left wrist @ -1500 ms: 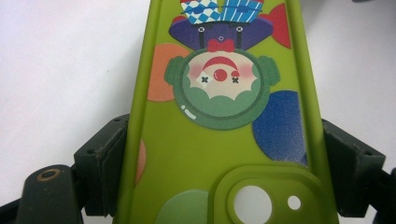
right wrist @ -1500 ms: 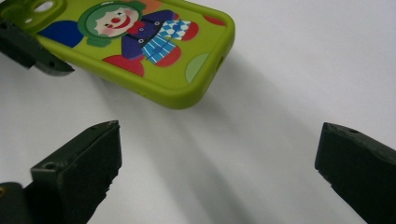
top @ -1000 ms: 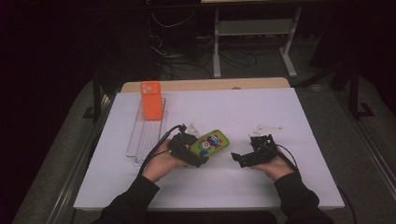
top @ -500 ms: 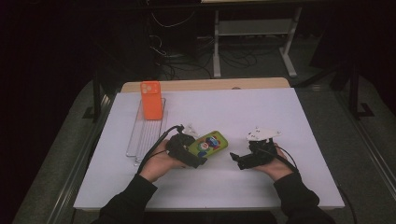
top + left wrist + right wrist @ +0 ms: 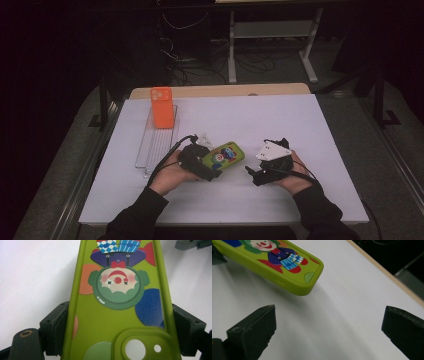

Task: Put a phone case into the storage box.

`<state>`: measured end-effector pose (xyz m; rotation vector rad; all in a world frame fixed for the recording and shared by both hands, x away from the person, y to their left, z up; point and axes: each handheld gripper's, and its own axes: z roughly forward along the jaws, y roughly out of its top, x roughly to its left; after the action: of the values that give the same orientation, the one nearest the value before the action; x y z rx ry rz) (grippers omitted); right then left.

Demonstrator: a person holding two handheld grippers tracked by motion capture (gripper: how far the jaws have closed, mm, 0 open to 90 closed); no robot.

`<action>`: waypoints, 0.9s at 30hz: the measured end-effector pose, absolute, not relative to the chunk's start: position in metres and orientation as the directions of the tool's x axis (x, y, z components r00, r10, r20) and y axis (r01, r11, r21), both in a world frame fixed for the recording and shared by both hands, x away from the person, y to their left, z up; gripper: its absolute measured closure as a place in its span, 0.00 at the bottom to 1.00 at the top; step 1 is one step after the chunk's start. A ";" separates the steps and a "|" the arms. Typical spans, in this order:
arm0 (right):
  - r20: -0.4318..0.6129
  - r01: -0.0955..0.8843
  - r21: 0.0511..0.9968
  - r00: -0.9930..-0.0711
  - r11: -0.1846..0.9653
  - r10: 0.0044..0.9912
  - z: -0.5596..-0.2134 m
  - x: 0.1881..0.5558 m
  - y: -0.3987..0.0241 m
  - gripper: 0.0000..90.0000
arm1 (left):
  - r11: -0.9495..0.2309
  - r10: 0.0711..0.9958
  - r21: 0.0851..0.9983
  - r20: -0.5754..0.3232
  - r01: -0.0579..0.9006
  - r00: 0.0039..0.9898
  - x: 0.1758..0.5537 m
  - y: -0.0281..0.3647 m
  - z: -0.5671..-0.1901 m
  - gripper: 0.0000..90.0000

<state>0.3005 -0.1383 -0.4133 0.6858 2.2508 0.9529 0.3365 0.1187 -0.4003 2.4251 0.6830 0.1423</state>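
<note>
- The left tool [image 5: 209, 169] sits just left of the frame's centre in the high view, its jaws closed onto the long edges of a green phone case [image 5: 224, 155]. In the left gripper view the case [image 5: 117, 315] runs up the middle of the frame, with a black pad pressed against each side wall near the camera cut-out end.
- Gripping by the side walls near one end leaves the printed clown back facing up and the far end free, probably so that the other tool can take it.
- The case reaches from the left tool toward the centre of the high view. In the right gripper view its free end [image 5: 294, 272] hangs at the upper left of the frame with a shadow under it, so that end looks lifted slightly off the white tabletop [image 5: 260, 120].
- The right tool [image 5: 252, 172], right of centre in the high view, has its jaws wide apart with nothing between them. They aim at the case's free end but stay short of it.
- Farther out, at the upper left of the tabletop, an orange phone case [image 5: 162, 107] stands upright in a clear slotted rack [image 5: 150, 147]. The empty slots suggest the green case belongs there next.
</note>
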 end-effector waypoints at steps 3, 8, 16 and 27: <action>-0.362 0.191 0.748 -0.685 0.636 0.632 -0.413 0.299 -0.136 0.00 | -0.694 0.495 0.579 -0.048 0.428 0.867 0.337 0.118 -0.400 0.17; -0.449 0.133 0.707 -0.674 0.694 0.587 -0.414 0.295 -0.132 0.00 | -0.694 0.495 0.577 -0.053 0.432 0.867 0.337 0.118 -0.400 0.17; -0.583 0.028 0.626 -0.646 0.779 0.492 -0.416 0.291 -0.123 0.00 | -0.683 0.501 0.582 -0.067 0.442 0.863 0.334 0.114 -0.403 0.17; -0.764 -0.122 0.463 -0.557 0.878 0.326 -0.420 0.286 -0.110 0.00 | -0.681 0.502 0.582 -0.071 0.445 0.862 0.334 0.113 -0.403 0.18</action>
<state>0.2864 -0.1097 -0.4195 0.1477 2.0838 0.5881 0.3336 0.1134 -0.4033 2.4252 0.6850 0.1252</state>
